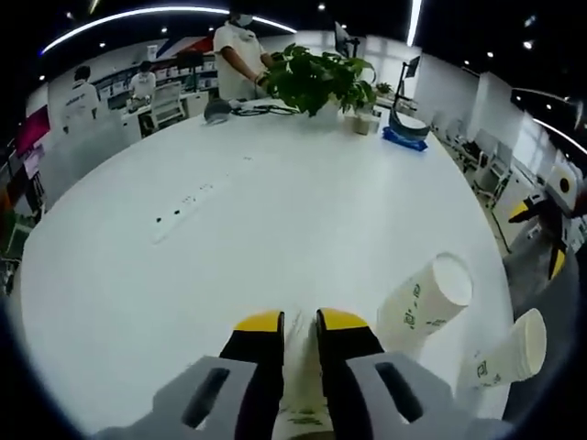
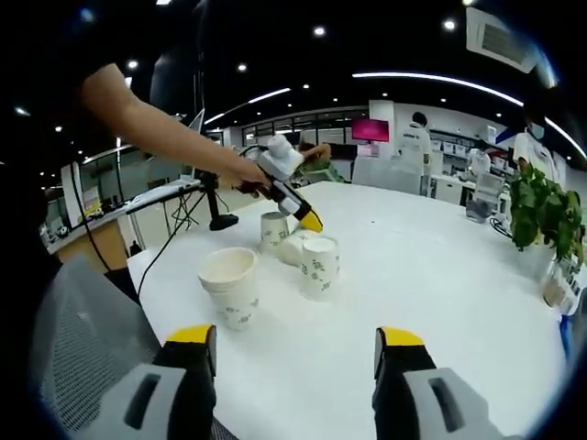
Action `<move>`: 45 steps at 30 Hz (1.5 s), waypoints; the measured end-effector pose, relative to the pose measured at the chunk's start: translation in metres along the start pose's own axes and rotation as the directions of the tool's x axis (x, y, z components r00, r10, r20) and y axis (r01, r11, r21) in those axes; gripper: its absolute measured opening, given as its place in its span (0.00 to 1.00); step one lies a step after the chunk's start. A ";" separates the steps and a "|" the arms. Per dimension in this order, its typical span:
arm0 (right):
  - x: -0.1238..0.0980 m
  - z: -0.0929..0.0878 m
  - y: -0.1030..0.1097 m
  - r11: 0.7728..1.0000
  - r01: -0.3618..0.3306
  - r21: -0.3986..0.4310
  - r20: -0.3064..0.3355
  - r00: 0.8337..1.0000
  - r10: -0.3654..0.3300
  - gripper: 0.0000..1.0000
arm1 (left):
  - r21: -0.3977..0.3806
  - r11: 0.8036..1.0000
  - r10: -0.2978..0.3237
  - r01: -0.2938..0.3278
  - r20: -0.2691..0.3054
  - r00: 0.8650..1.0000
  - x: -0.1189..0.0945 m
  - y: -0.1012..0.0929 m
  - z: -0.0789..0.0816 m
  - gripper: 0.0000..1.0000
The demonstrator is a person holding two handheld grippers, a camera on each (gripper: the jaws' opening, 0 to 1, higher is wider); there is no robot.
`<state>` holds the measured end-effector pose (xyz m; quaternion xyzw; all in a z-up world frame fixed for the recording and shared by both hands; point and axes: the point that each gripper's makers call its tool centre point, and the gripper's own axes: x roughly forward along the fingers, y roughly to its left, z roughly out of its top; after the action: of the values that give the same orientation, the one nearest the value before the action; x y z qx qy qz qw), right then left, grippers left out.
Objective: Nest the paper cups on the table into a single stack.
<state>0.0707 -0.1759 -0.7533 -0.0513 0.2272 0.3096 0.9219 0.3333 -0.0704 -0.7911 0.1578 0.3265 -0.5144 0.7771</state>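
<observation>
Left gripper (image 1: 301, 323) has its jaws pinched on a paper cup (image 1: 302, 385), seen between them at the bottom of the left gripper view; the cup's lower part is cut off by the frame. Two more cups lie on their sides just right of it on the table (image 1: 229, 238): a near cup (image 1: 426, 302) and an edge cup (image 1: 509, 353) by the table edge. The plant (image 1: 316, 78) and a person (image 1: 240, 55) stand at the far side.

Right gripper (image 2: 296, 344) has its jaws spread wide, nothing between, above bare table. In the right gripper view the left gripper, held by a hand (image 2: 246, 174), sits at a cluster of cups; the cup under it is half hidden. An upright cup (image 2: 229, 286) stands nearest the right gripper, open mouth up. An upside-down cup (image 2: 319, 266) is beside the cluster, and a back cup (image 2: 273, 229) is behind. Whether they touch I cannot tell.
</observation>
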 end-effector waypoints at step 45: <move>-0.002 0.006 -0.005 1.000 0.023 0.006 0.032 0.999 -0.023 0.71 | -0.012 0.999 -0.050 0.050 -0.095 0.994 -0.017 0.023 -0.003 0.17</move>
<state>0.0745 -0.1799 -0.7469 -0.0464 0.2126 0.2992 0.9291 0.3491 -0.0471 -0.7841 0.1702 0.3695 -0.5240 0.7483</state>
